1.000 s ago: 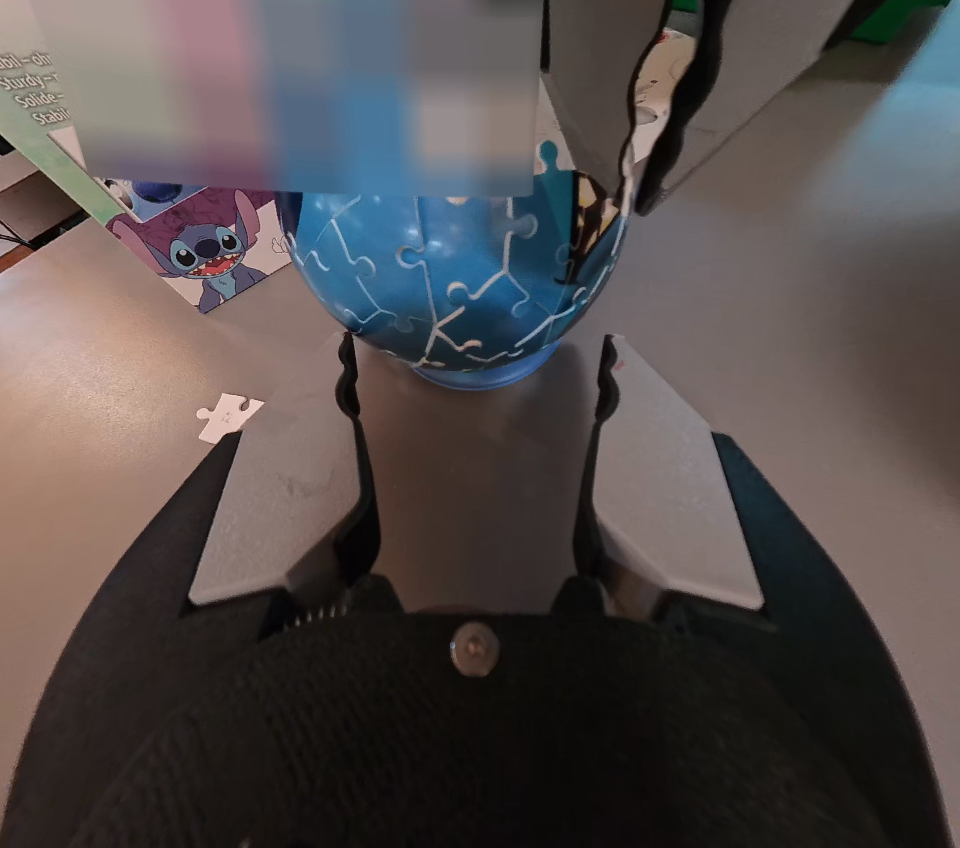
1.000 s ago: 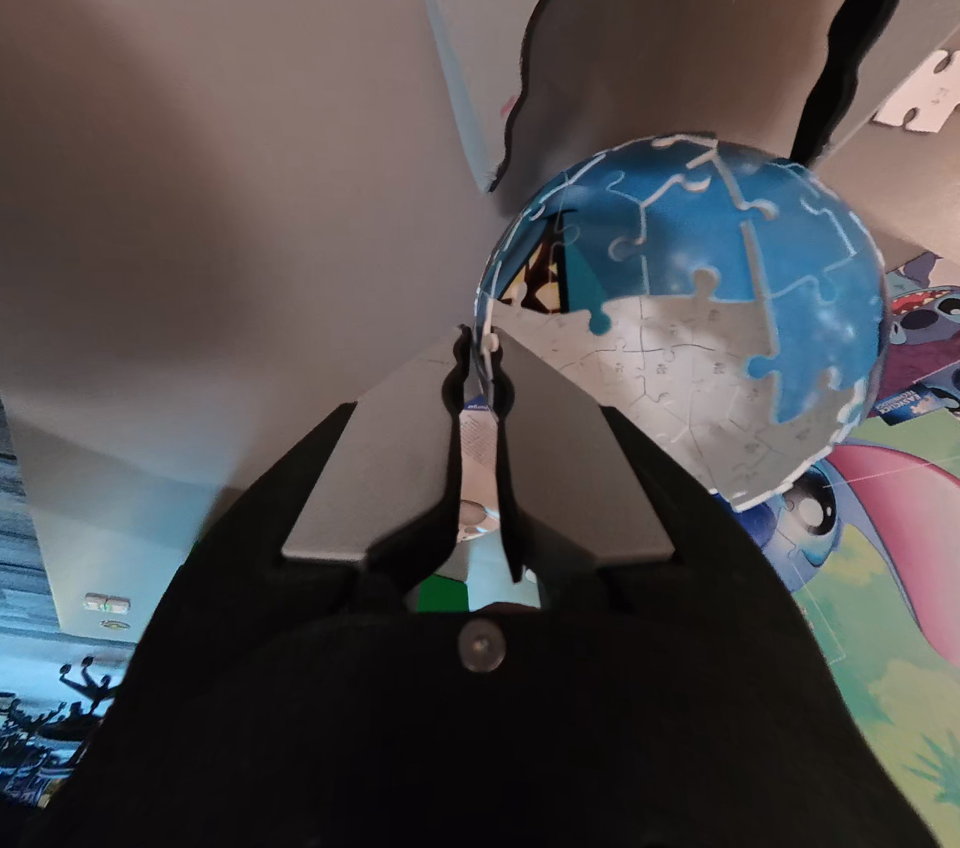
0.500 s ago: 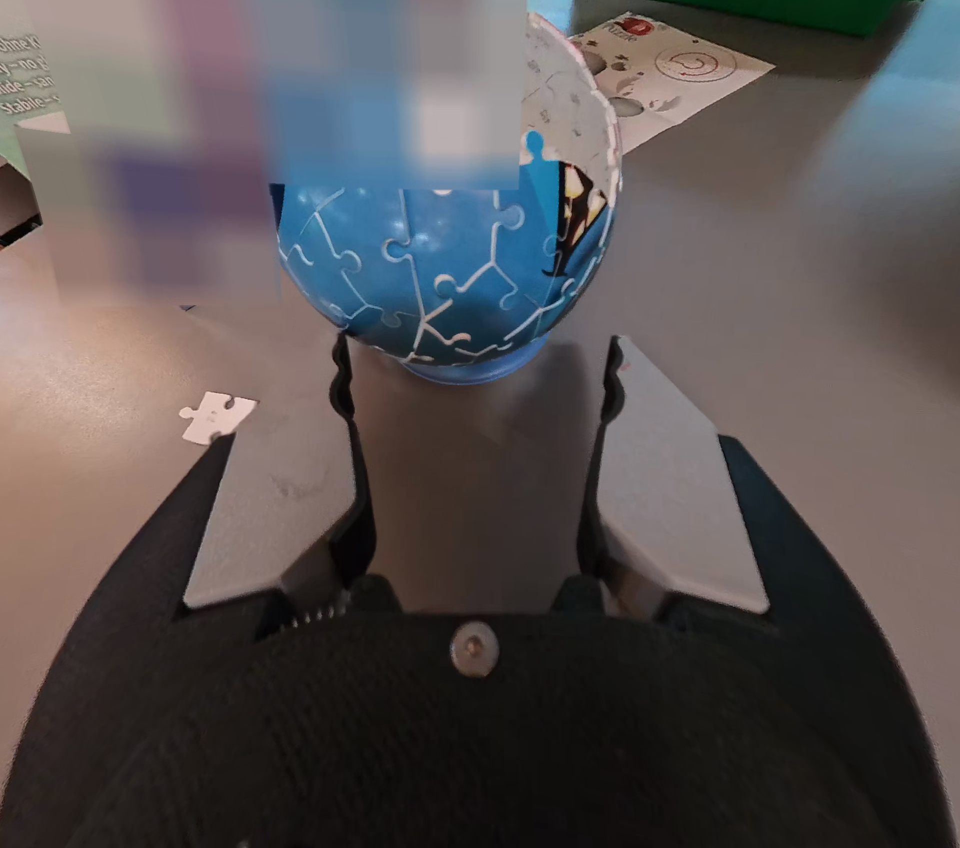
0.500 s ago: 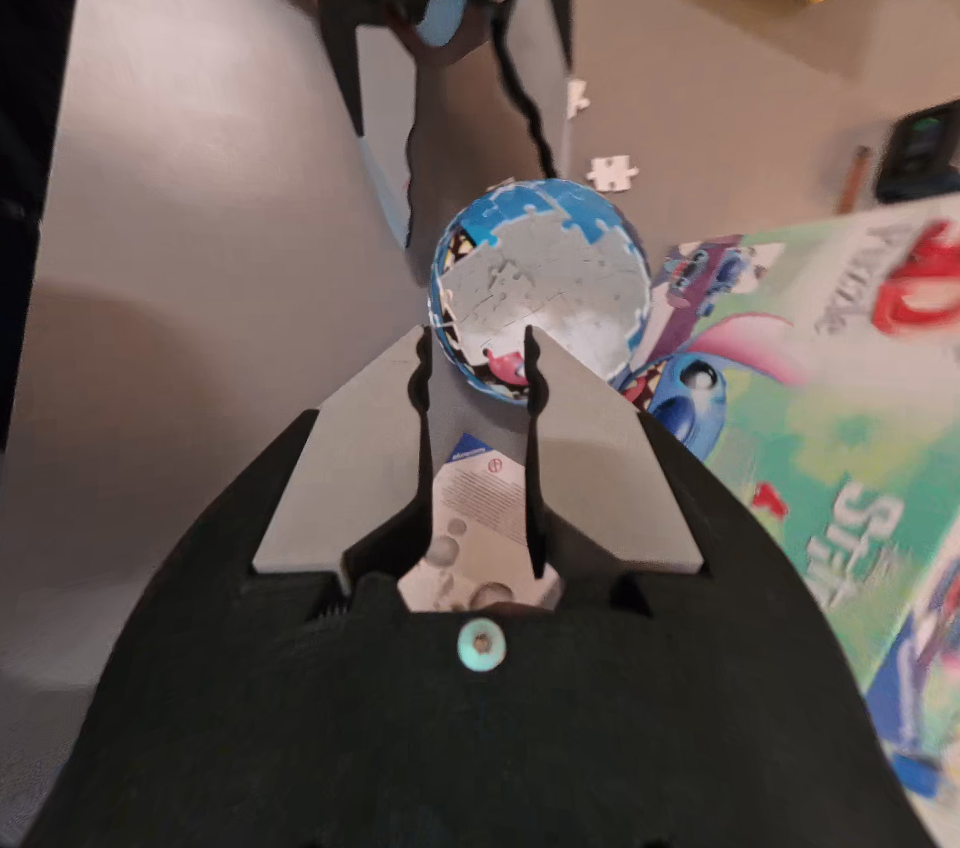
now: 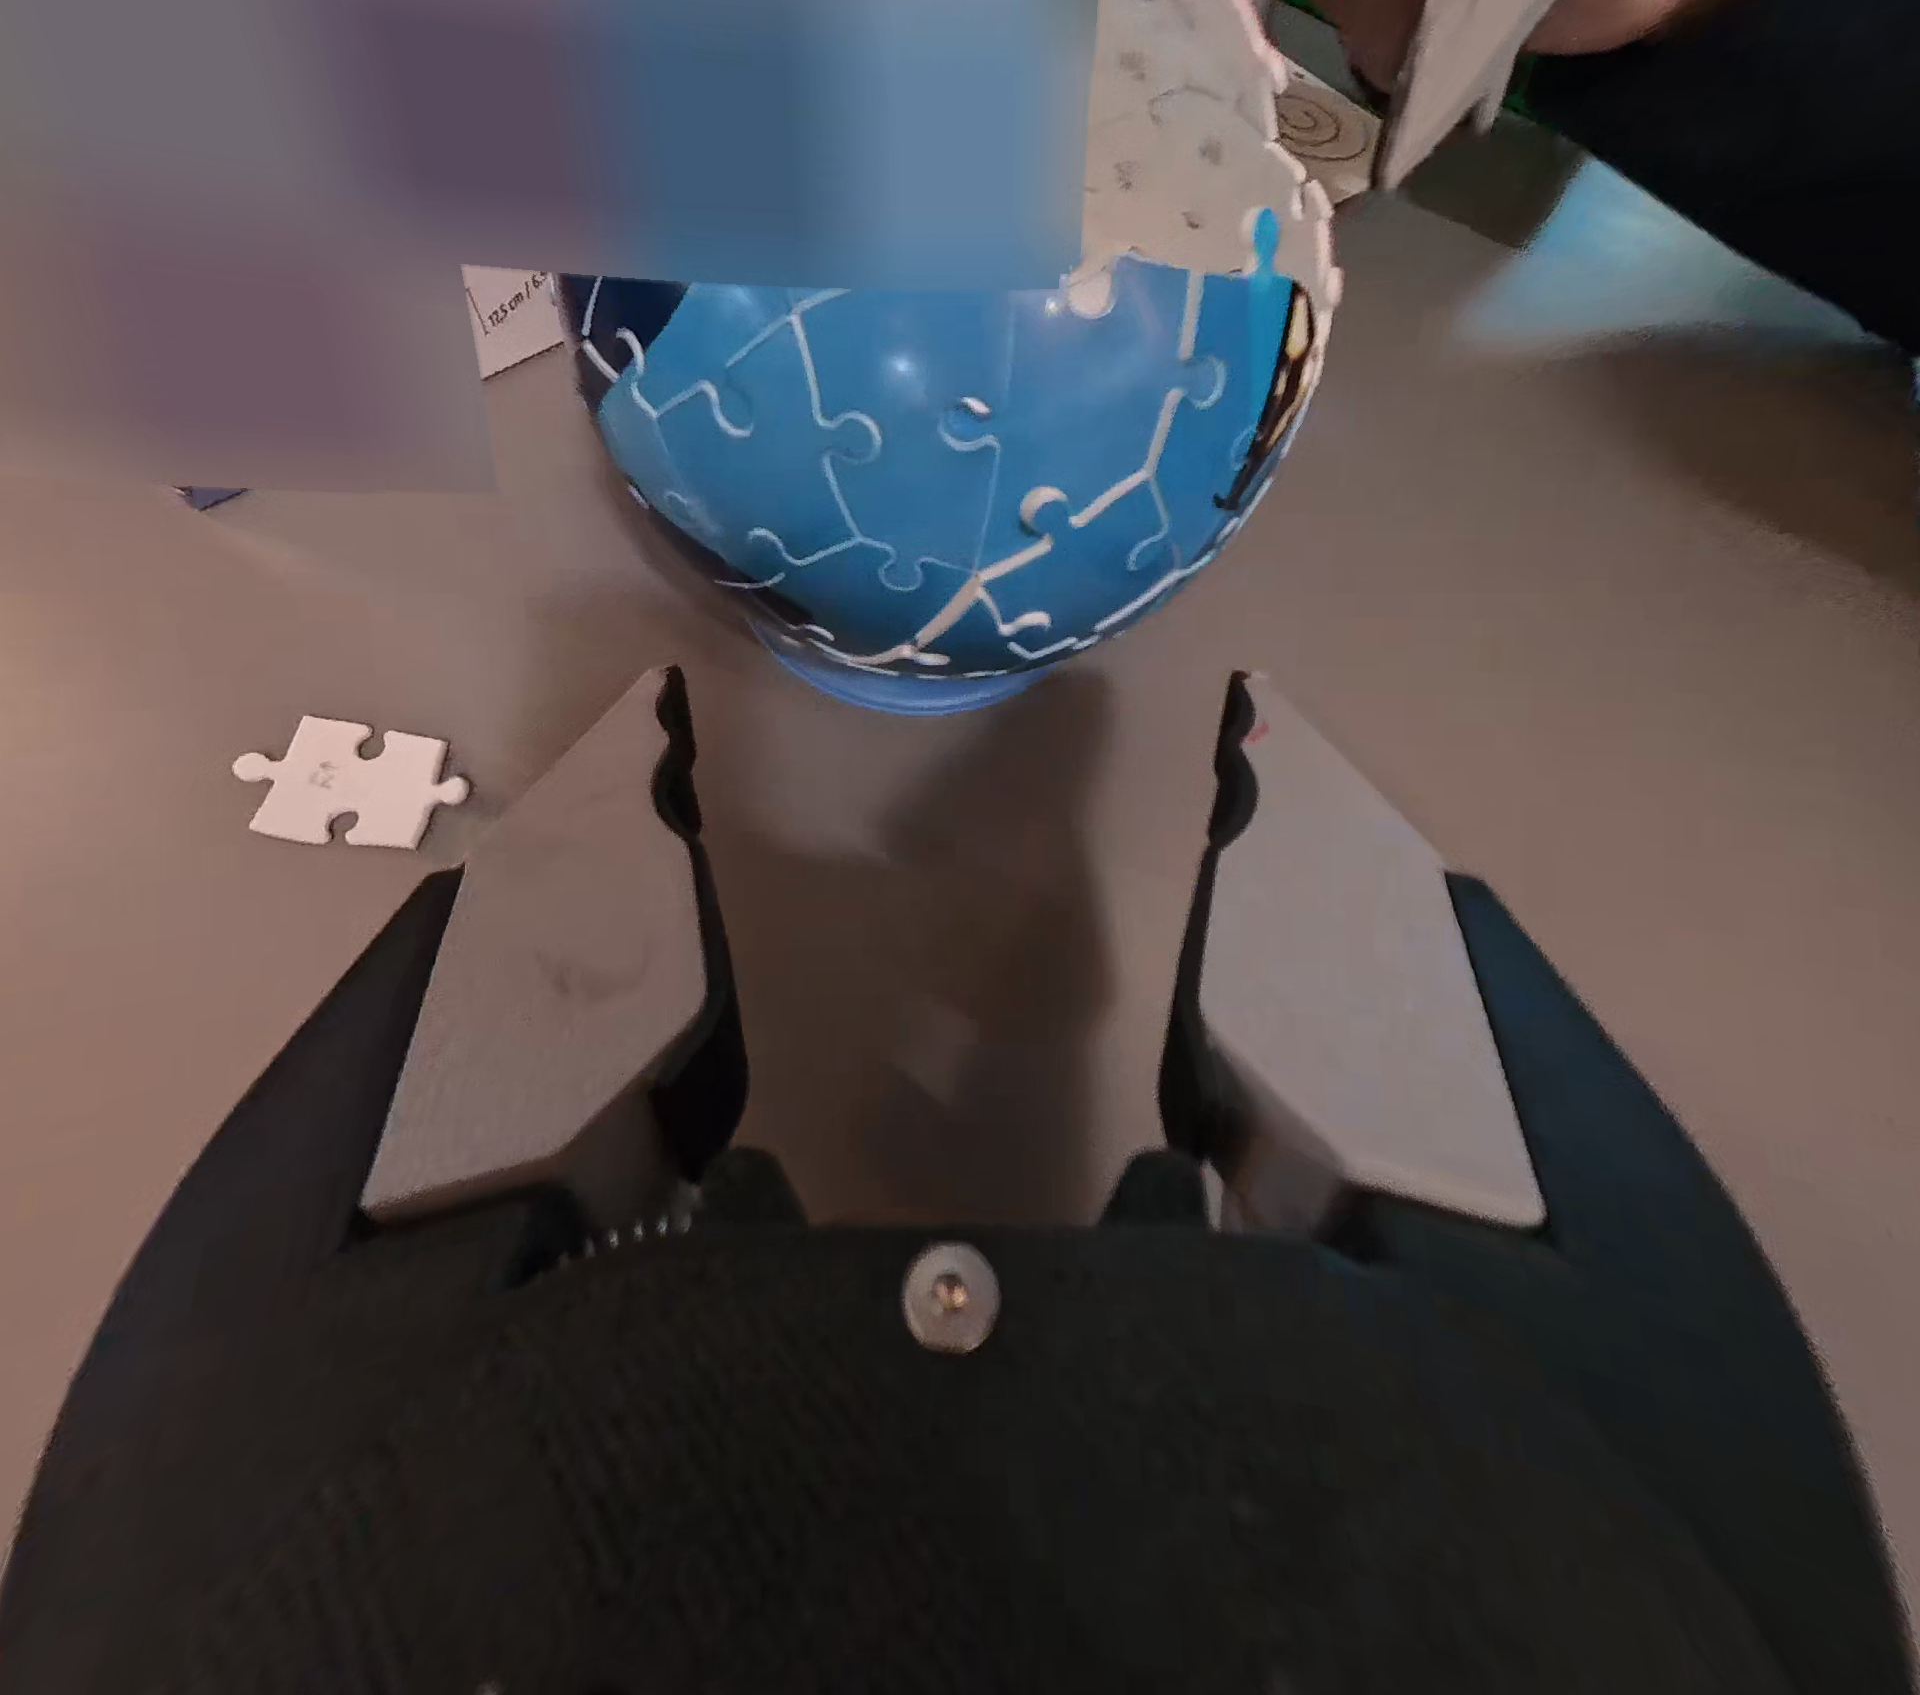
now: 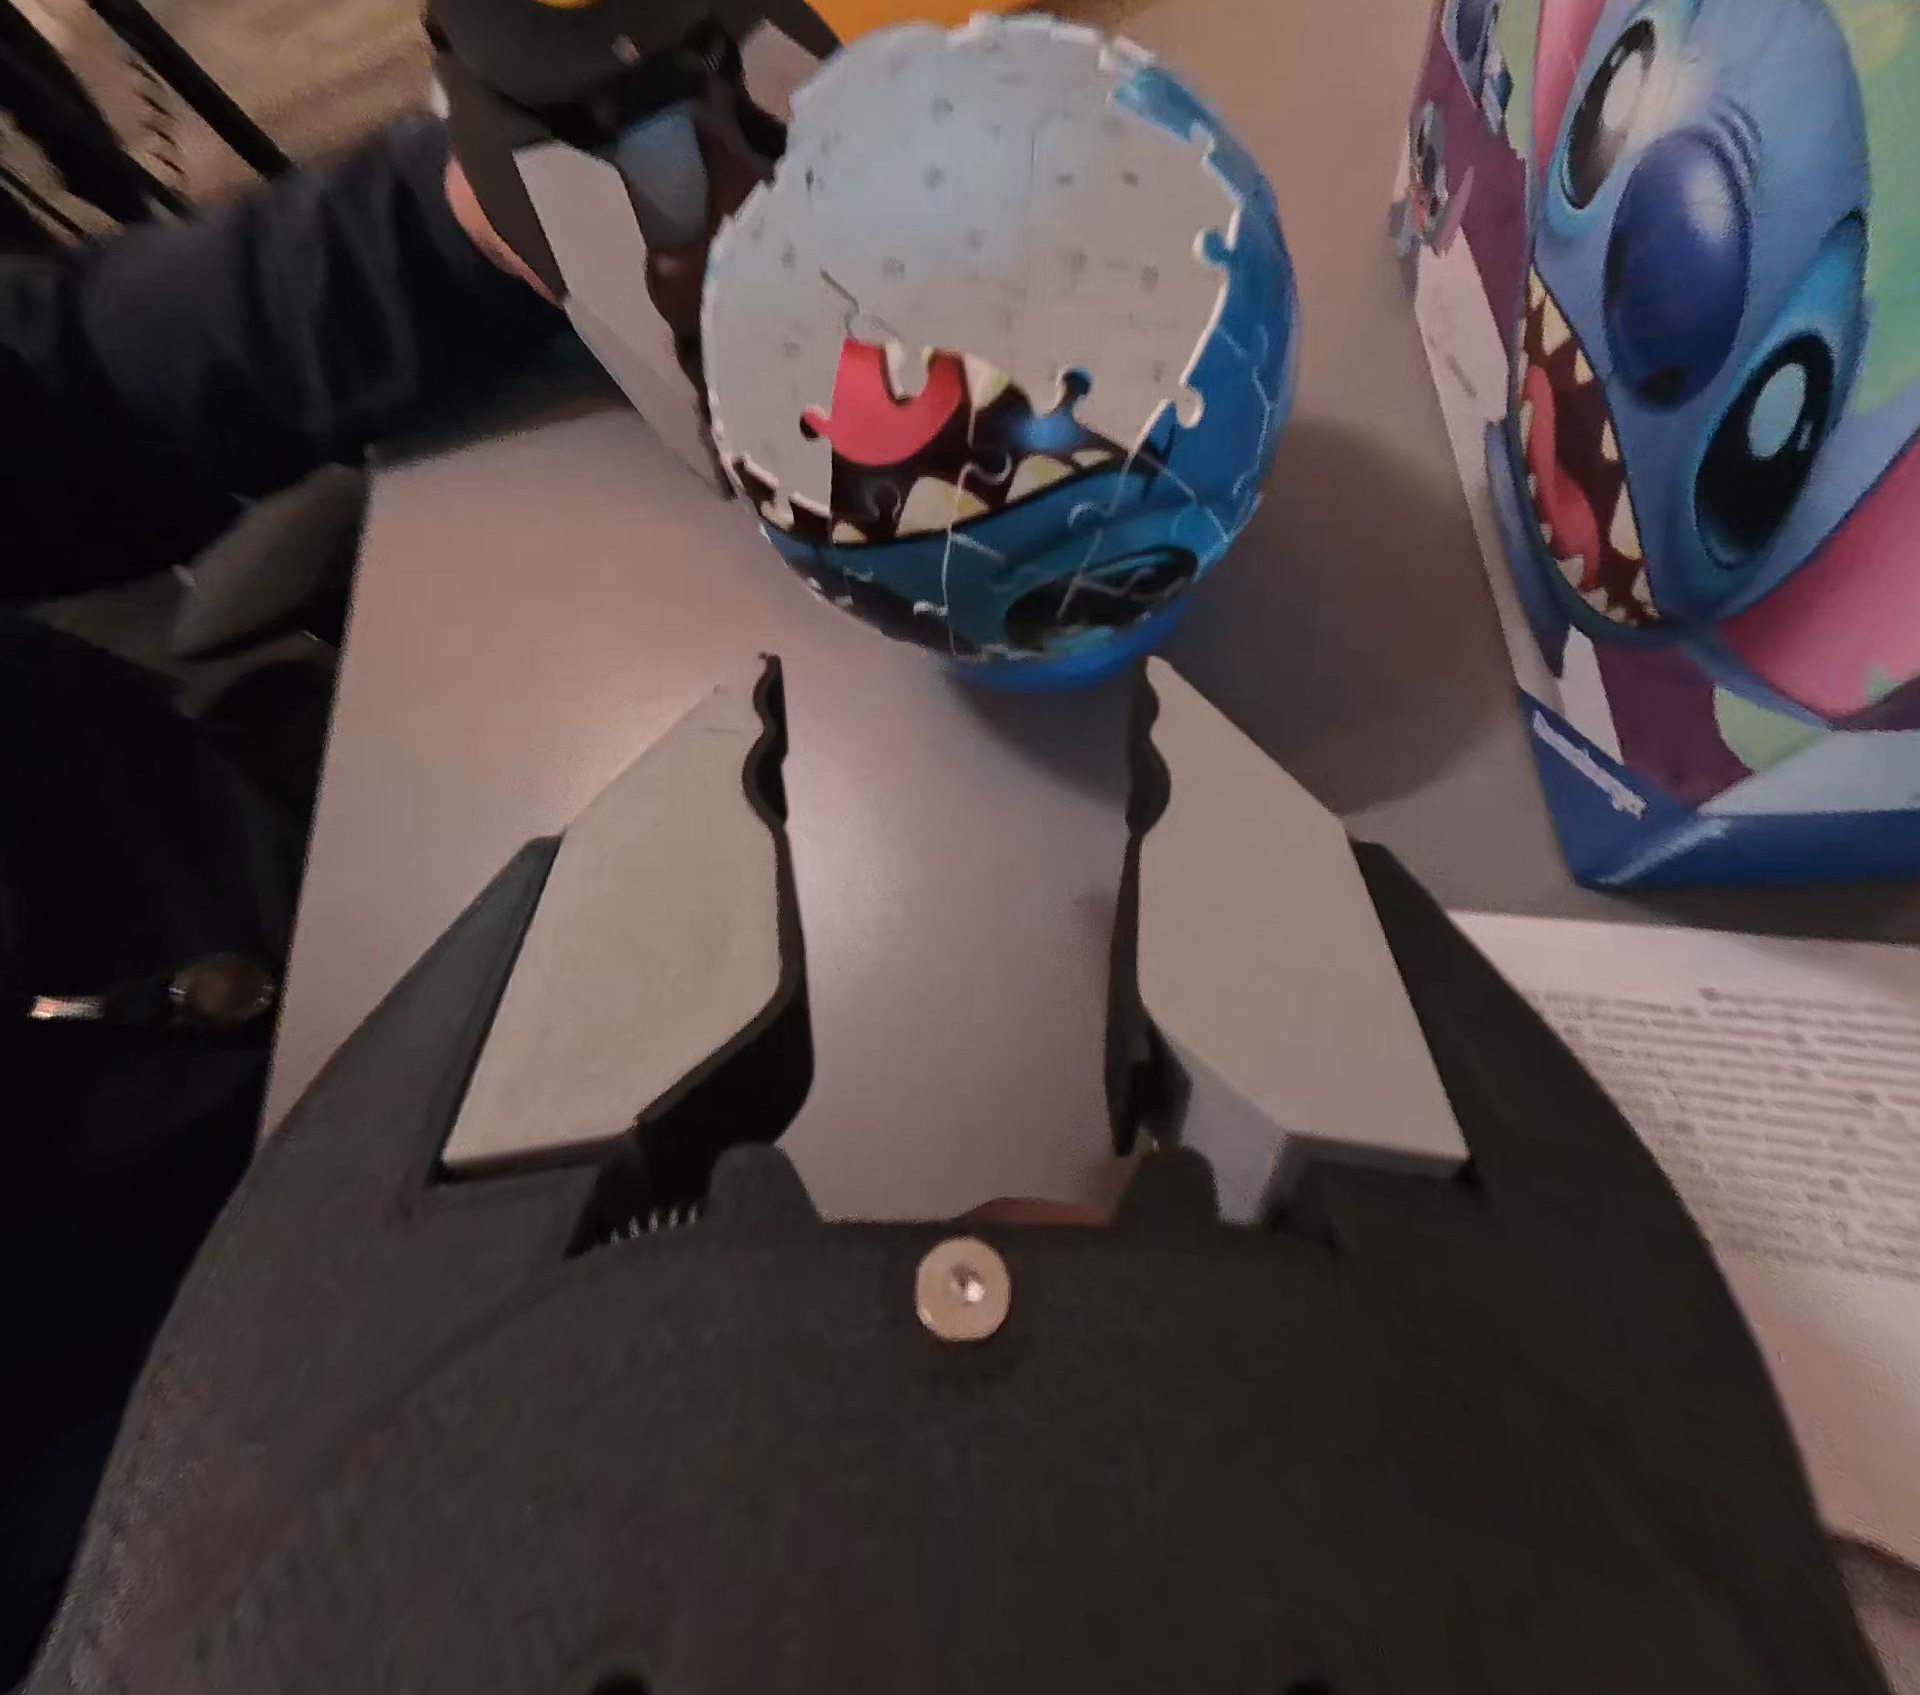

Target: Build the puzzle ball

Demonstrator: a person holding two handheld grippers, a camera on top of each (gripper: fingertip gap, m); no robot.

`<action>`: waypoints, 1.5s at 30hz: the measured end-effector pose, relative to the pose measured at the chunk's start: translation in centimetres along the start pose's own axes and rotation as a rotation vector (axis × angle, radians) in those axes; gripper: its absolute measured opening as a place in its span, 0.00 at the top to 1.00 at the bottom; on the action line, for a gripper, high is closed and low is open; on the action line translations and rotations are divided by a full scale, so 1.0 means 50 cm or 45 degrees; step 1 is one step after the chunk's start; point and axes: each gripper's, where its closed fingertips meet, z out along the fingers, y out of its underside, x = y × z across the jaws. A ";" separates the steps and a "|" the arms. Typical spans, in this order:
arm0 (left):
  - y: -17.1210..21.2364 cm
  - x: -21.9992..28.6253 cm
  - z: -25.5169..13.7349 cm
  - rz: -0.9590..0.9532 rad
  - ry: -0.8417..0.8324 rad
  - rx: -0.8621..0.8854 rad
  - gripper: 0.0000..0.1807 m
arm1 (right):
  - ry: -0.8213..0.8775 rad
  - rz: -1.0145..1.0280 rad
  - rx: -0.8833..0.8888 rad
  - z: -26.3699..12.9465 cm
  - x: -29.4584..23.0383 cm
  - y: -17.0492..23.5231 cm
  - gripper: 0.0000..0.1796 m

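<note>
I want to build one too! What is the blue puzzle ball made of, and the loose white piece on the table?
The puzzle ball looks like hard, glossy plastic: its curved blue pieces carry a bright shine spot and hold a dome shape on their own. The loose piece shows a matte white back; it looks stiff, probably the same plastic, though thick card cannot be ruled out.

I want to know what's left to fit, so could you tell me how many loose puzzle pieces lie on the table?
1: a white loose piece on the grey table, left of the left gripper. Others may be hidden behind the puzzle ball.
</note>
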 end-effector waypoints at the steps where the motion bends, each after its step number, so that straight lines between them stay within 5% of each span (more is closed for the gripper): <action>1: 0.000 0.001 0.000 0.008 0.014 -0.007 0.45 | -0.039 0.028 0.039 0.001 0.000 -0.011 0.65; 19: -0.002 -0.007 0.046 0.068 0.190 -0.162 0.42 | -0.328 -0.032 0.008 0.035 0.023 -0.017 0.61; 25: -0.003 -0.017 0.043 0.155 0.138 -0.151 0.43 | -0.265 -0.135 -0.010 0.041 0.029 -0.010 0.64; 36: -0.022 -0.072 0.008 0.873 -0.369 -0.145 0.43 | 0.104 -0.609 -0.097 0.094 0.034 0.010 0.53; 45: -0.005 -0.045 -0.026 0.790 -0.253 -0.128 0.48 | 0.049 -0.566 -0.029 0.087 0.022 0.010 0.44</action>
